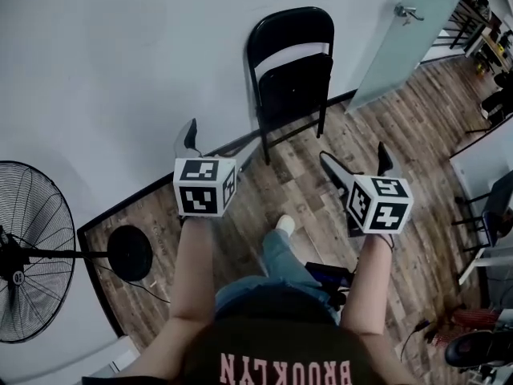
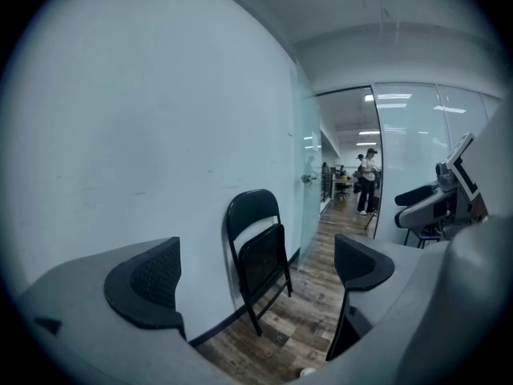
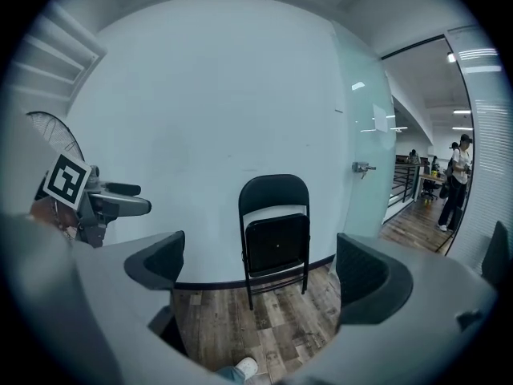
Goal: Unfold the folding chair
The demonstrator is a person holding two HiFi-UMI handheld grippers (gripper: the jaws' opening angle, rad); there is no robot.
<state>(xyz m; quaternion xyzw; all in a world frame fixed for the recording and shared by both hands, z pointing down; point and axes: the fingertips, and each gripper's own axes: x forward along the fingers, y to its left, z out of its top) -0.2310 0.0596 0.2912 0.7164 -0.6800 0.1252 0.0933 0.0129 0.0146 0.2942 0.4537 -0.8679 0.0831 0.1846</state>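
The person's two arms reach out from the bottom of the head view. Each one holds a hand-held gripper. The left hand-held gripper (image 1: 192, 143) has its jaws wide apart with nothing in them. The right hand-held gripper (image 1: 361, 167) is released too, and it is empty. They are likely held open and pointed ahead so they are ready to take hold.

The folding chair (image 1: 290, 79) is at 12 o'clock from the person. It is well apart from both grippers. It is folded flat, with the seat tipped up against the back. It leans on the wall (image 1: 120, 70) with its feet on the wood floor (image 1: 304, 191), likely so it takes up little room.

One white shoe (image 1: 284, 224) points at the chair, as if the person is walking up to it. A big fan (image 1: 32, 247) stands at 9 o'clock, out of the way. A glass door (image 1: 401, 38) is at 2 o'clock.

The unfolding does not look begun. The person likely has to get closer first.
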